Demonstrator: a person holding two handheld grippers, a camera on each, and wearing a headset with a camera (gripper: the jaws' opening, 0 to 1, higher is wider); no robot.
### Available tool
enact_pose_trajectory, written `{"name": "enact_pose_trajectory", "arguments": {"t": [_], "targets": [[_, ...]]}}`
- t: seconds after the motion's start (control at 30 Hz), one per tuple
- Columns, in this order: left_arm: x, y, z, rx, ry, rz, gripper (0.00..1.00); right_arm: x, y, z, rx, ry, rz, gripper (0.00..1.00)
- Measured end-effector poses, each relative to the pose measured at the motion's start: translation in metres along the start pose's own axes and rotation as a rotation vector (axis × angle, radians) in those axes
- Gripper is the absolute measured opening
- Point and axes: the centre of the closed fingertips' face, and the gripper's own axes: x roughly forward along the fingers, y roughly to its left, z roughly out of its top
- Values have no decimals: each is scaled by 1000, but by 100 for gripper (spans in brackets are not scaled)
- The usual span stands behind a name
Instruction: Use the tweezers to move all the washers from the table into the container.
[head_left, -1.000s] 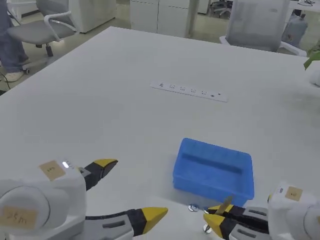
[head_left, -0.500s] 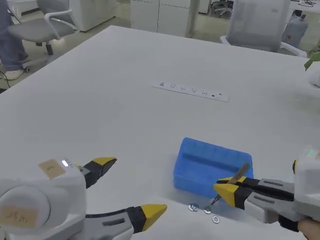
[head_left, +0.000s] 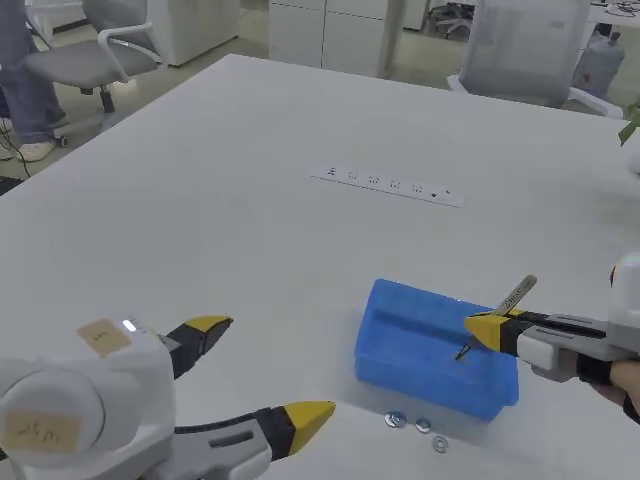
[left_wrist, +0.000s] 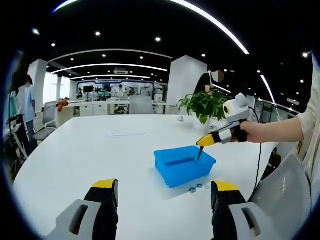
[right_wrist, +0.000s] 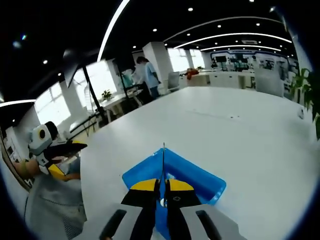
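A blue container (head_left: 432, 352) stands on the white table (head_left: 250, 200). Three small washers (head_left: 422, 427) lie on the table just in front of it. My right gripper (head_left: 486, 331) is shut on thin tweezers (head_left: 470, 345), whose tip hangs over the container's inside. Whether the tip carries a washer is too small to tell. In the right gripper view the tweezers (right_wrist: 163, 159) stick out between the shut gripper (right_wrist: 162, 186) above the container (right_wrist: 200, 181). My left gripper (head_left: 256, 372) is open with nothing in it, left of the container. The left gripper view has the container (left_wrist: 183, 165) and washers (left_wrist: 199, 187).
A flat power strip (head_left: 388, 186) lies across the table's middle. Office chairs (head_left: 85, 55) stand beyond the far edge, with a person's legs (head_left: 22, 70) at the left. A potted plant (left_wrist: 202, 104) sits far off on the table.
My right gripper has risen with the tweezers from the washers at the table's front and moved back over the blue container. The left gripper has stayed put.
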Motion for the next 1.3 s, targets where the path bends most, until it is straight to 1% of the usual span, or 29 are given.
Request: {"name": "enact_pose_trajectory", "arguments": {"t": [0.1,0.17,0.33,0.4,0.53,0.6,0.7,0.73,0.87,0.93,0.97,1.03,1.07,1.13,1.23,1.3], "targets": [[0,-1,0,9,4,-1,77,6,-11,-8,15,25,-28,3],[0,-1,-1,9,5,1,77,8,-17,-12,22,38,-38,3],[0,0,0,1,0,1,77,13,-26,-20,15,65,-60,3],[0,0,-1,2,4,0,76,14,-27,-21,13,74,-62,3],[0,-1,-1,5,8,-3,76,18,-30,-24,-29,86,-75,3],[0,-1,-1,6,9,-4,76,19,-31,-26,-34,96,-75,3],[1,-1,-2,6,12,-5,76,18,-31,-27,-42,96,-77,3],[1,-1,-2,8,14,-5,76,17,-30,-25,-60,83,-76,3],[1,-2,-3,10,17,-9,76,16,-29,-24,-72,73,-75,4],[2,-3,-3,11,21,-12,76,15,-27,-23,-58,57,-65,4],[2,-3,-3,12,22,-13,76,14,-27,-21,-54,44,-69,4],[2,-3,-3,12,21,-16,76,11,-24,-14,-19,1,-64,4],[2,-3,-3,11,20,-15,76,9,-18,-7,5,-42,-47,4],[2,-3,-3,8,17,-15,76,3,-6,2,35,-102,-14,4],[1,-2,-3,7,15,-14,76,-5,9,9,39,-146,18,4],[1,-3,-3,6,15,-15,76,-10,23,11,54,-174,56,4]]}}
